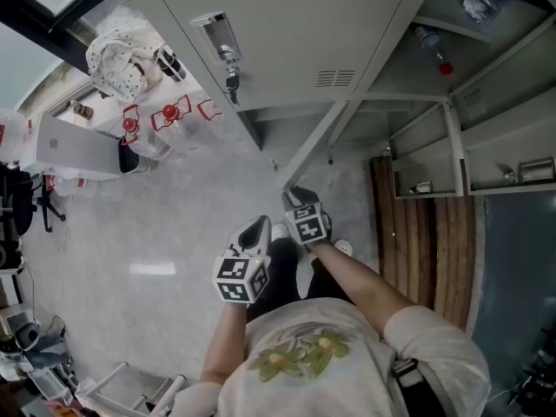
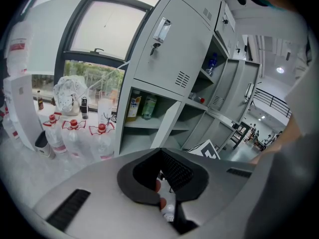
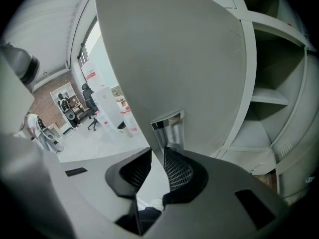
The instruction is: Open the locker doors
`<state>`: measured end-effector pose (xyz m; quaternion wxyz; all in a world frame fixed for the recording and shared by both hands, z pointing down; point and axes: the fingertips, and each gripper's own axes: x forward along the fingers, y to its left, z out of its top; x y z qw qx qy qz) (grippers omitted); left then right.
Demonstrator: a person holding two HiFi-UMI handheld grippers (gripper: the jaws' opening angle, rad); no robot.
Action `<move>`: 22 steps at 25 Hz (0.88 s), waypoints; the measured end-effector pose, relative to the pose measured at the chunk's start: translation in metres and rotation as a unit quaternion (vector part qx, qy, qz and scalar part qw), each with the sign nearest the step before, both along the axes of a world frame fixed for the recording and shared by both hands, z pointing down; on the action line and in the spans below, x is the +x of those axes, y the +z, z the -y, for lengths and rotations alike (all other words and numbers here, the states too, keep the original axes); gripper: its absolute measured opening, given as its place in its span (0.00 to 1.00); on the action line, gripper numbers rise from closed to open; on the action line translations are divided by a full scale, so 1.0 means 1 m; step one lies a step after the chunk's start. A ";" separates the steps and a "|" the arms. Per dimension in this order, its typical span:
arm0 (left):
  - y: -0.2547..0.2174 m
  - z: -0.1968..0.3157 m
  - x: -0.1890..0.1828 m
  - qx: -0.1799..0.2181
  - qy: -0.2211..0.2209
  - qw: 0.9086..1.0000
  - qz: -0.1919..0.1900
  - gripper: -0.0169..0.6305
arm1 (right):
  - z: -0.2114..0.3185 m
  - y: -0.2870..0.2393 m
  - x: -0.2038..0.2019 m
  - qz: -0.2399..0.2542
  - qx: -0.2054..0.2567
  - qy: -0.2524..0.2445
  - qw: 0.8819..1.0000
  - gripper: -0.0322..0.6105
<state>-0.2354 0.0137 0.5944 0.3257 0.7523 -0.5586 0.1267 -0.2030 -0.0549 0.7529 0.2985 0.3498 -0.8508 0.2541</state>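
Note:
The grey lockers (image 1: 287, 33) fill the top of the head view. One upper door (image 2: 174, 49) is closed, with a chrome handle (image 2: 160, 30) and a key hanging below it. A lower door (image 1: 314, 142) stands swung out, seen edge-on. My right gripper (image 1: 295, 194) is at that door's free edge. In the right gripper view the door (image 3: 174, 59) looms close and its edge, just left of the recessed handle (image 3: 169, 128), runs in between the pads of the right gripper (image 3: 157, 151). My left gripper (image 1: 258, 226) hangs lower, apart from the lockers. The left gripper (image 2: 160, 153) has its tips together on nothing.
Several red-capped water bottles (image 2: 75, 133) stand on the floor left of the lockers, below a white bag (image 1: 117, 50) on the sill. Open compartments (image 1: 486, 163) line the right, one holding a bottle (image 1: 432, 49). A wooden panel (image 1: 426, 250) and an office chair (image 1: 22, 207) flank me.

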 end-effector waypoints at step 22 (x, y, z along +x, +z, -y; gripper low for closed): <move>-0.019 -0.005 0.058 0.017 0.025 1.000 0.000 0.07 | -0.038 -0.004 0.087 -0.005 -0.030 0.012 0.999 0.13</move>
